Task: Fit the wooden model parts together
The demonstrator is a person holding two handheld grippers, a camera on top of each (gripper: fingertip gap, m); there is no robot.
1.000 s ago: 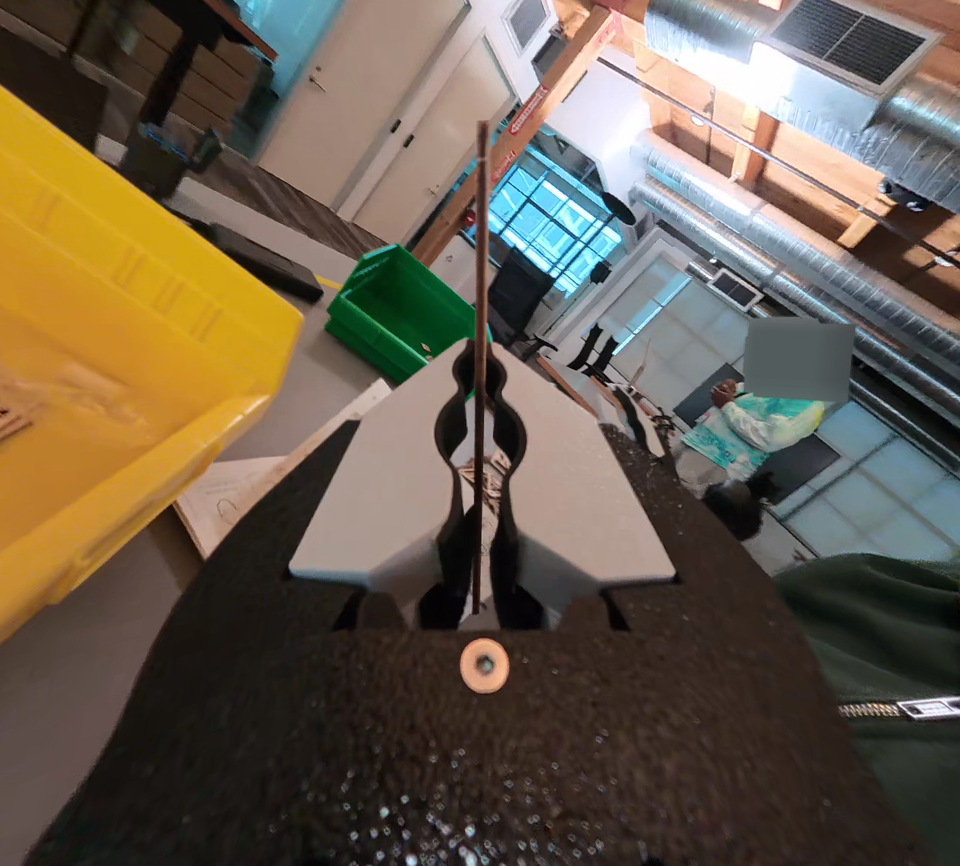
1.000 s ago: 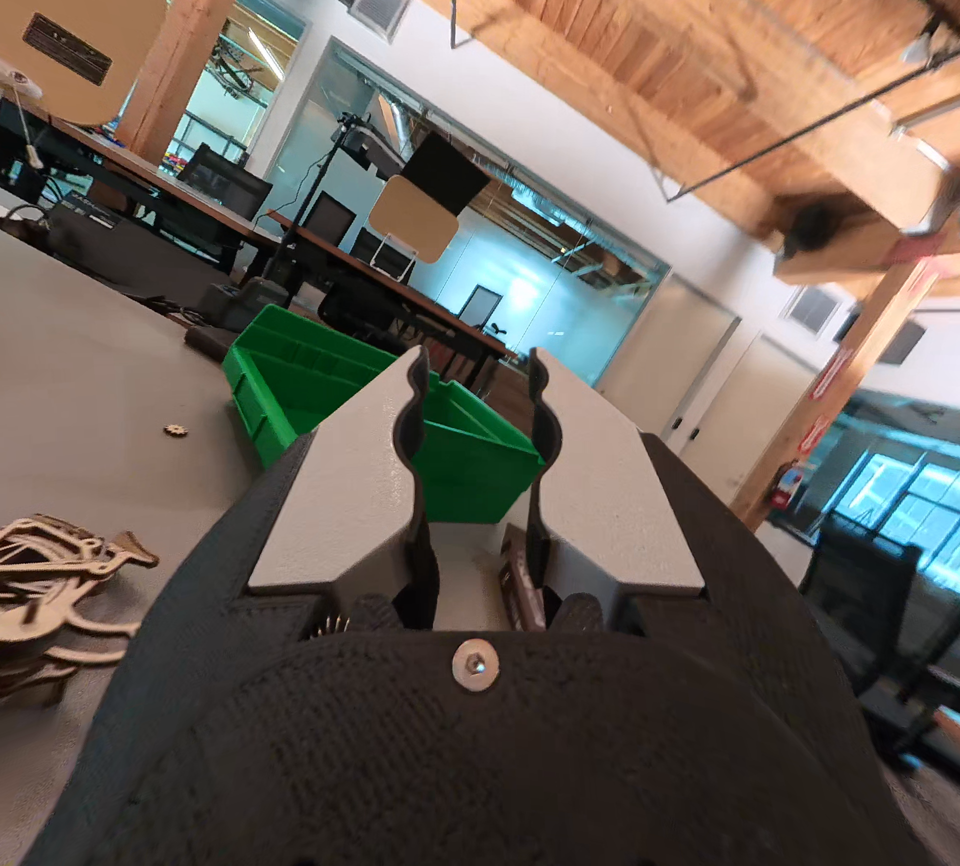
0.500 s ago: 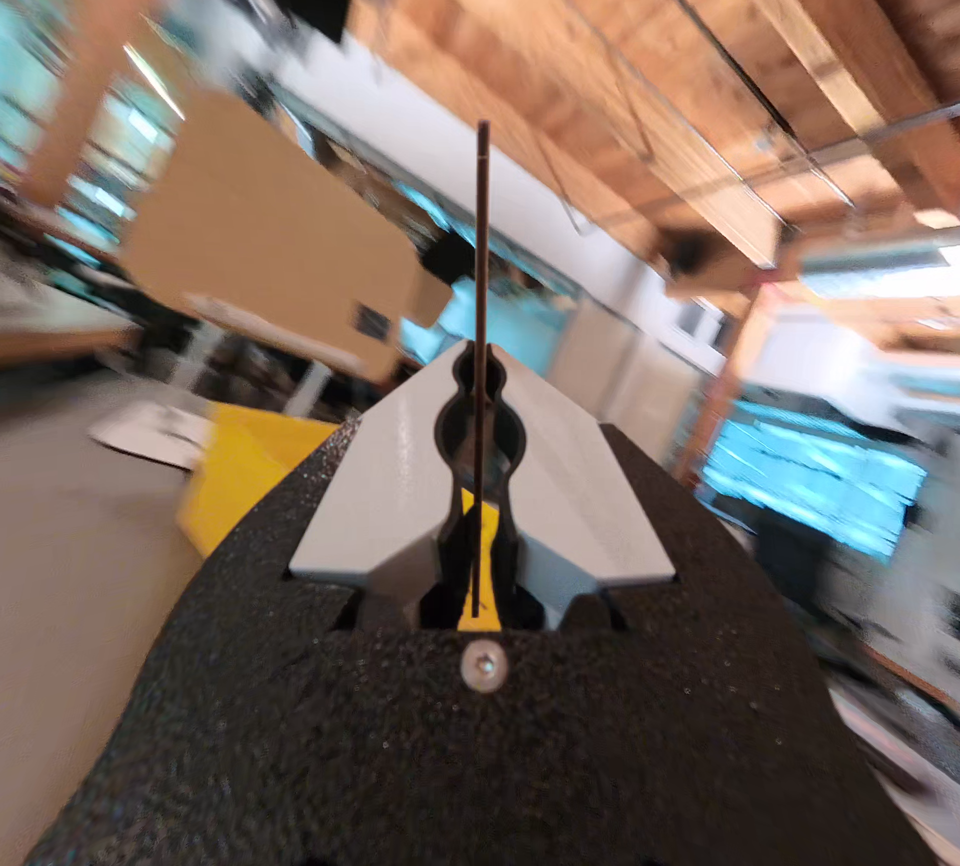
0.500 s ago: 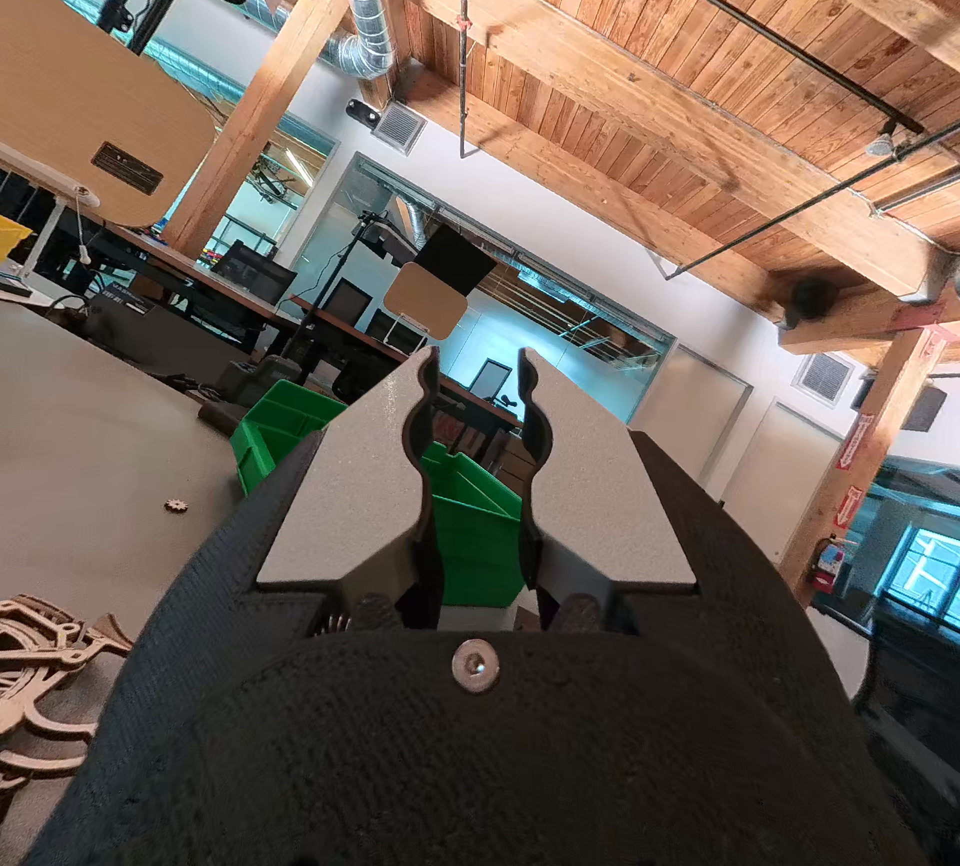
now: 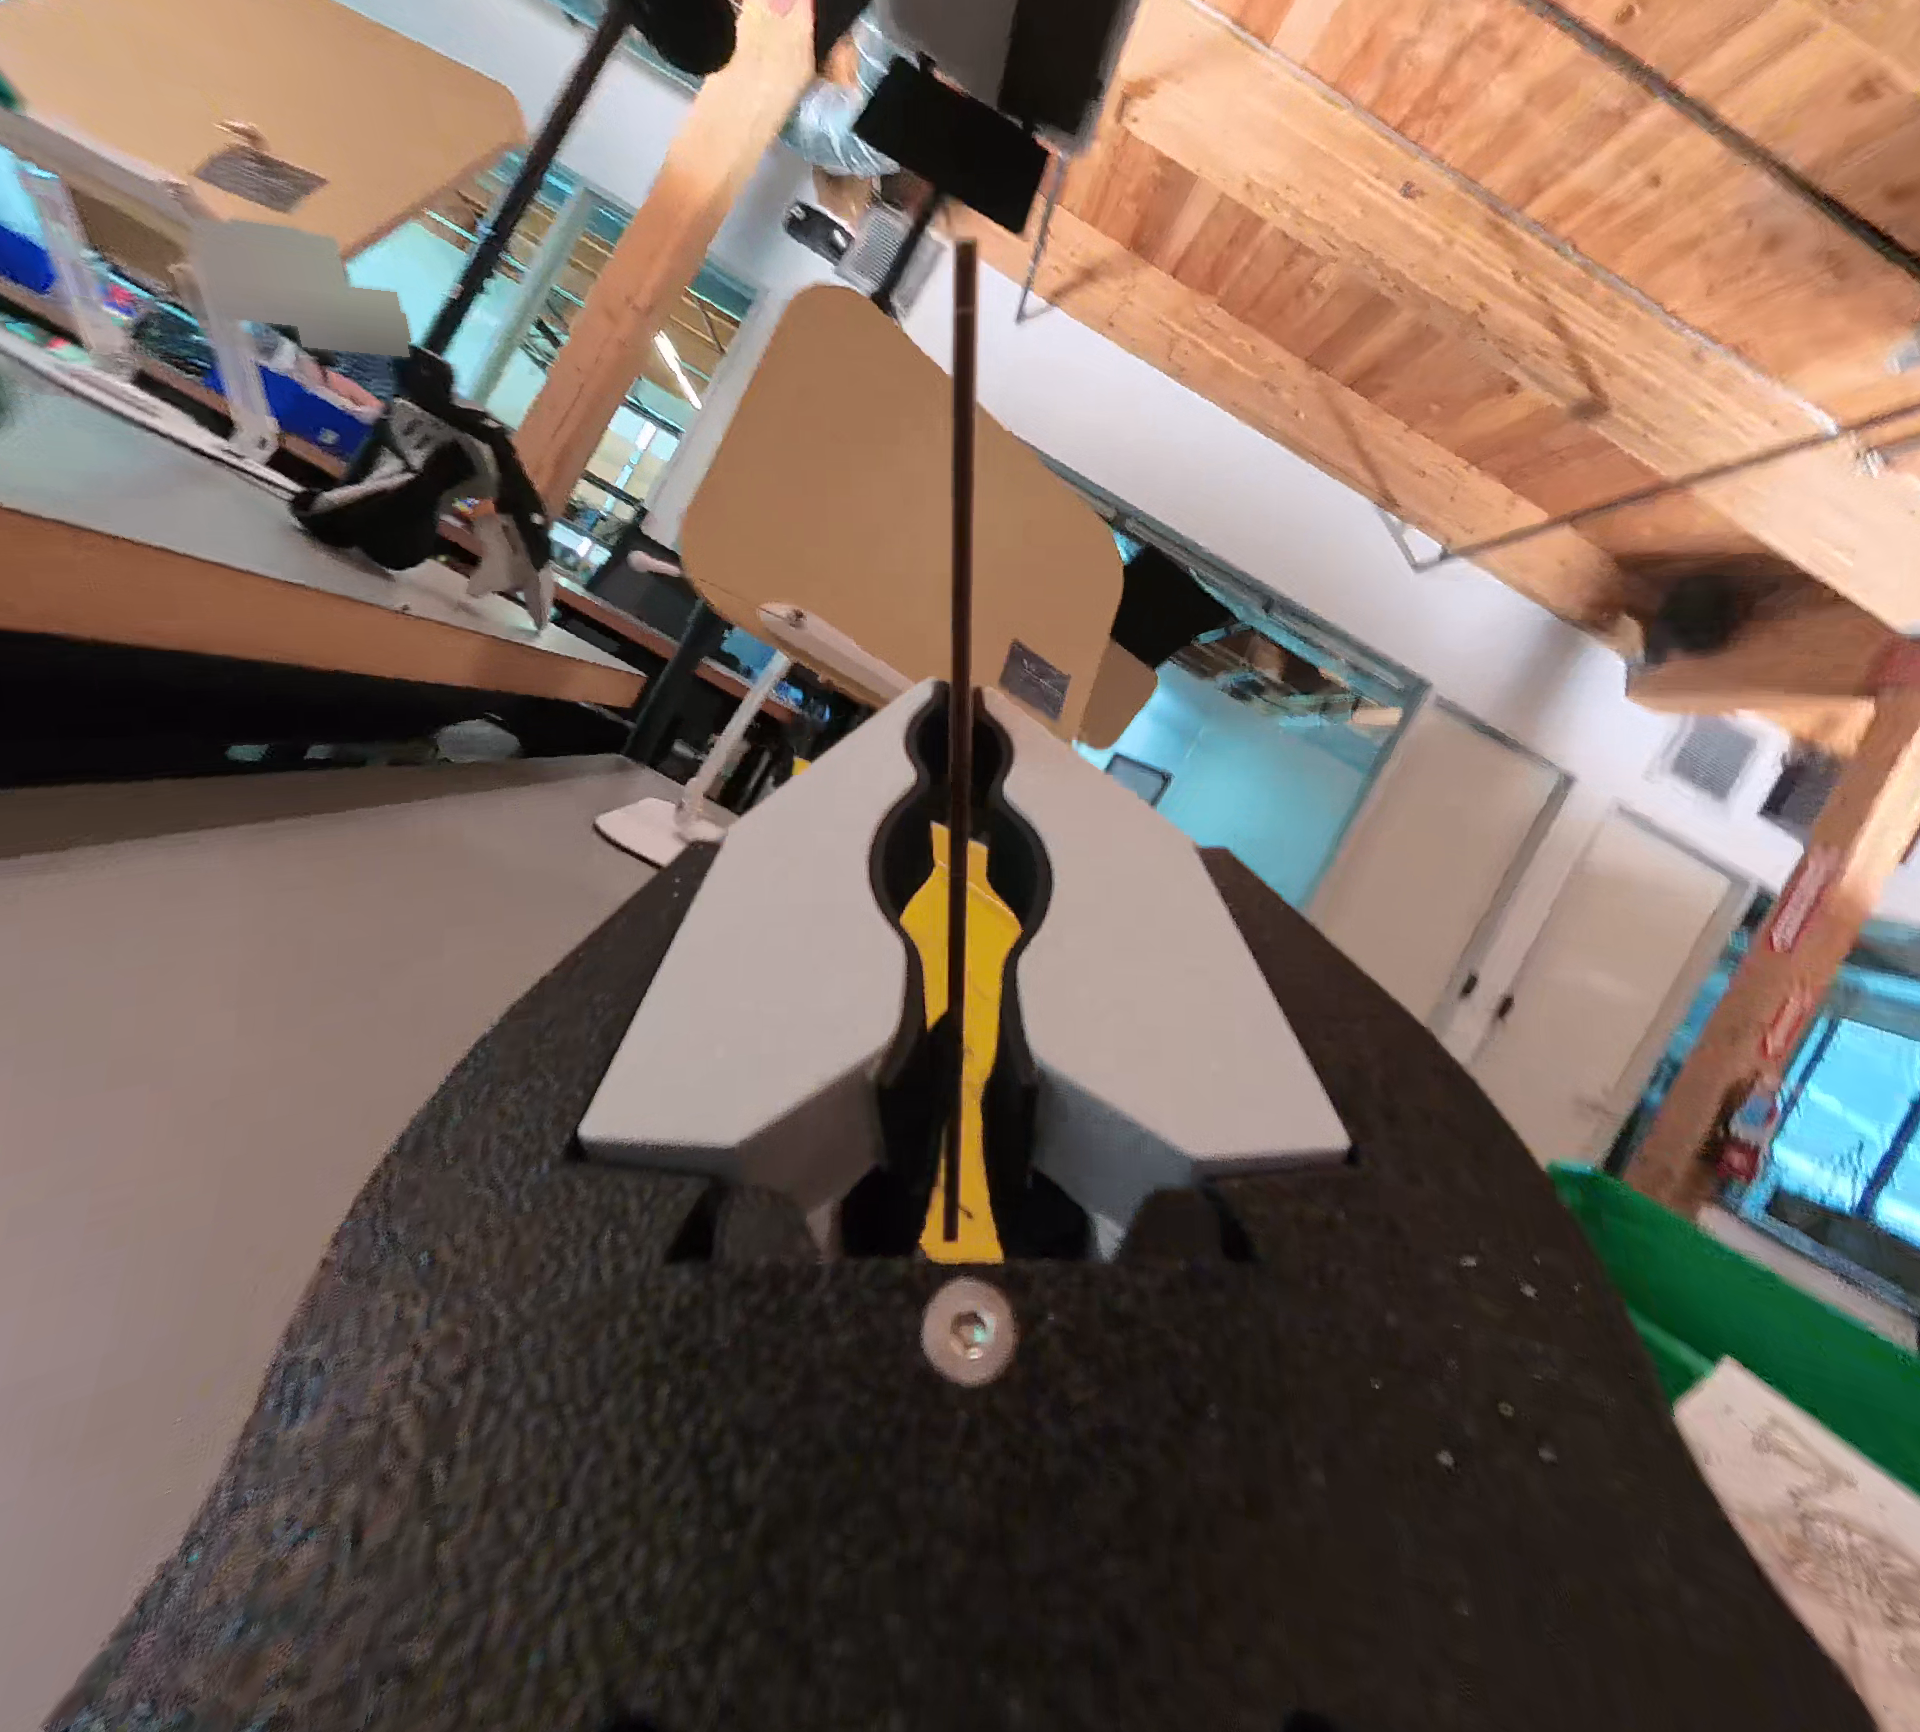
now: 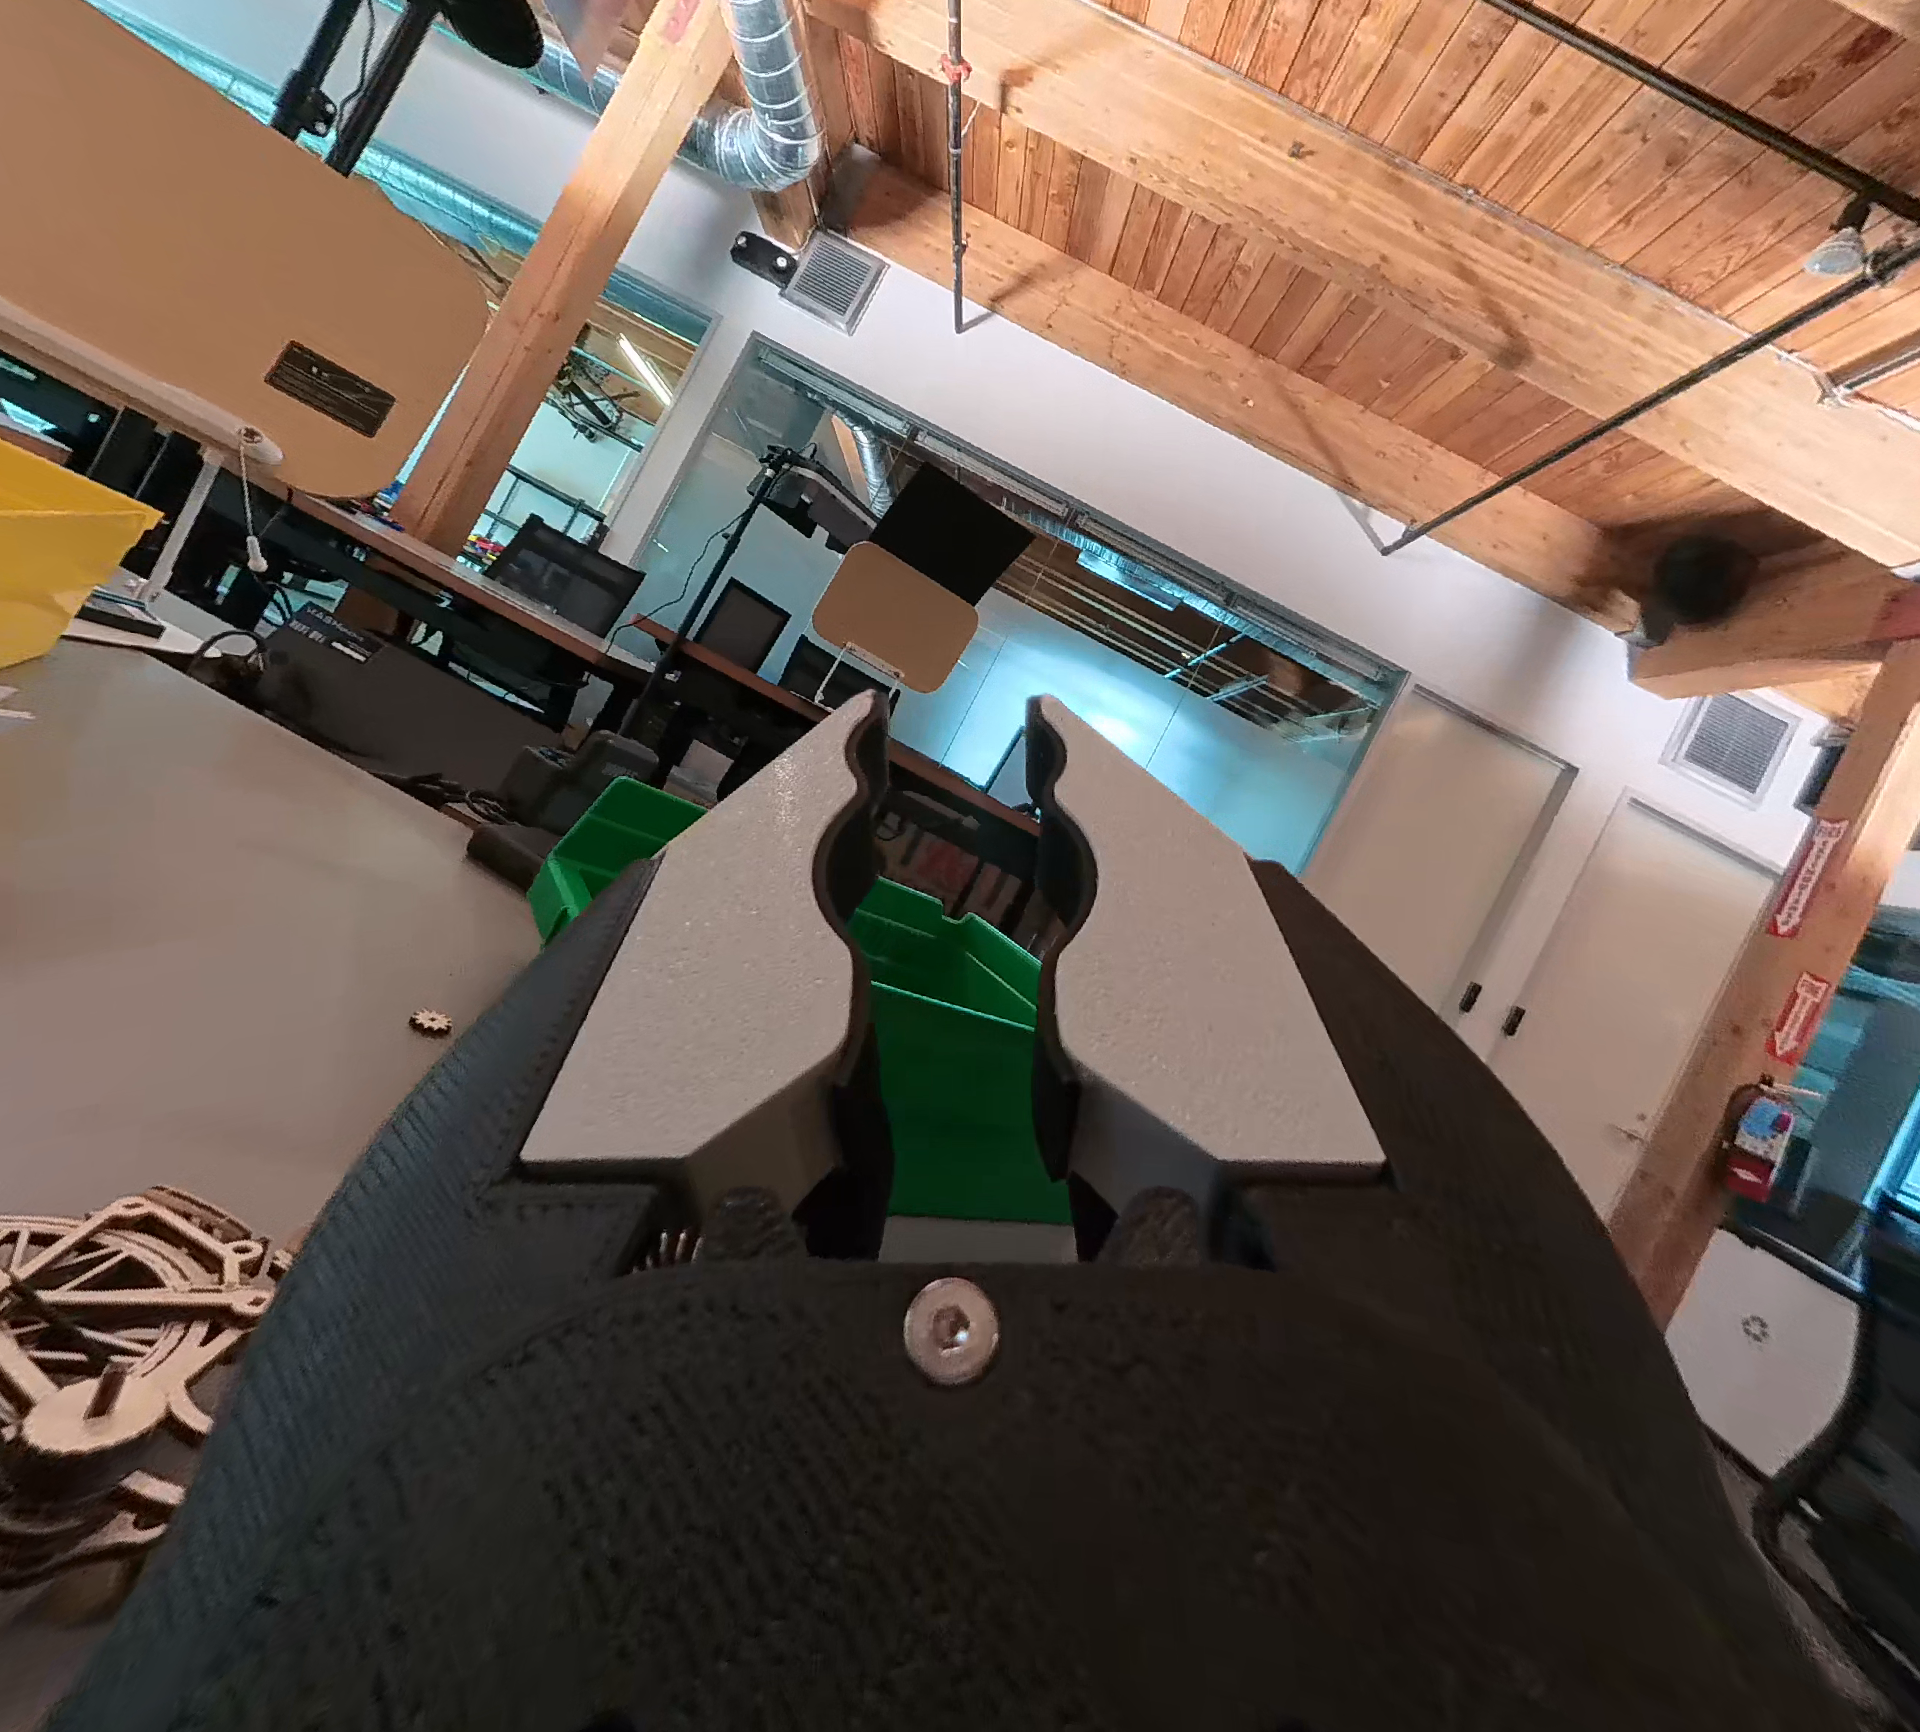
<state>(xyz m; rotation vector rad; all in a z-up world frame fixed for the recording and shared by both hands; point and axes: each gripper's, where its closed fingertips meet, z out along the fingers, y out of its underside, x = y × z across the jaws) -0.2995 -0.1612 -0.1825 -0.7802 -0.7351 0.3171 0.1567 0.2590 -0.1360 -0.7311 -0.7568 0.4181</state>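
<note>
My left gripper is shut on a thin flat wooden part, seen edge-on as a dark line that sticks up past the fingertips. The gripper is raised and tilted up toward the ceiling. My right gripper is open and empty, also tilted up. A pile of pale laser-cut wooden model parts lies on the grey table at the lower left of the right wrist view. A small wooden gear lies alone on the table beyond the pile.
A green bin stands on the table beyond my right gripper and shows in the left wrist view. A yellow bin stands at the far left. A printed sheet lies at the lower right of the left wrist view. My hands' fingertips stand some 60 centimeters from each other.
My left gripper has swung to the left and upward with the wooden part still in it. My right gripper has tilted further up and its jaws have closed in a little.
</note>
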